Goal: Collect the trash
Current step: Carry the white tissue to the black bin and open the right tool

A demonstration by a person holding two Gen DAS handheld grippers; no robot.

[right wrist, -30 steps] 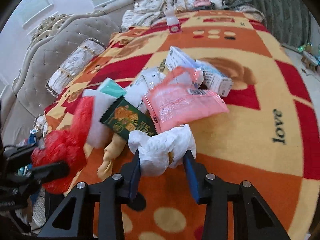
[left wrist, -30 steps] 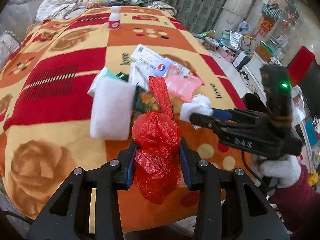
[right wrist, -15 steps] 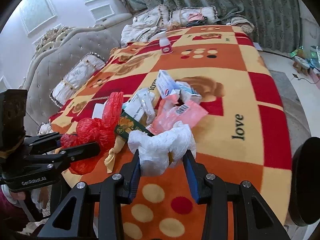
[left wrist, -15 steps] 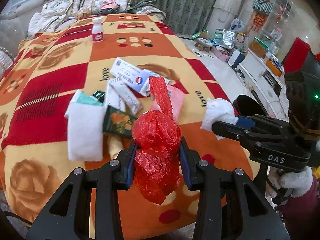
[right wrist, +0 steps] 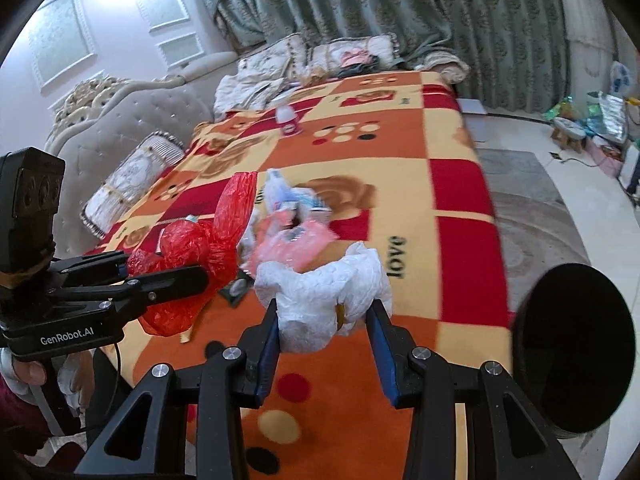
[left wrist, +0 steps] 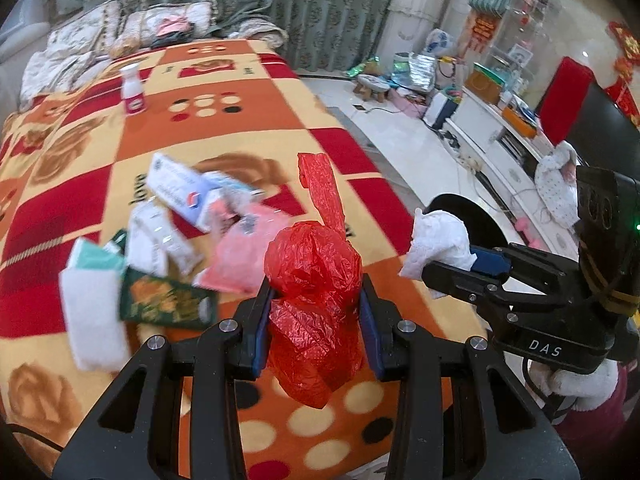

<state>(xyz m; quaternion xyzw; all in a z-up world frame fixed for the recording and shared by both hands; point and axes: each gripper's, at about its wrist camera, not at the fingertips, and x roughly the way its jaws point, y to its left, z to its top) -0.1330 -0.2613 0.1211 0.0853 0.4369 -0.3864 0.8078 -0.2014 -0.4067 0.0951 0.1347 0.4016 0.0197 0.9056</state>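
A: Left claw [left wrist: 316, 312]: clamped on a crumpled red plastic bag [left wrist: 314, 280], one twisted handle strip sticking up. The bag hangs clear of the bed, above the near edge of the blanket [left wrist: 240, 128].

B: And the right claw [right wrist: 324, 316]?

A: Closed on a wad of white crumpled plastic [right wrist: 320, 284], both blue pads [right wrist: 269, 344] pressing its sides. Also lifted, over the orange part of the blanket near the foot of the bed.

B: Where do the two sit relative to each other?

A: Side by side, apart, not touching. A white-gloved hand [left wrist: 580, 380] grips the right tool's handle.

B: What's left on the bed?

A: A loose pile mid-blanket: a pink plastic packet [left wrist: 240, 256], a dark green wrapper [left wrist: 168, 300], a white pad [left wrist: 94, 320], a white-and-blue box [left wrist: 180, 188] and small white packets beside it. Blurred, so labels unreadable. Further back a small white bottle [left wrist: 133, 88] stands upright, well apart from the pile.

B: A bin?

A: A round black bin [right wrist: 572, 348] stands on the floor just beside the bed's near corner, to the right of the white wad.
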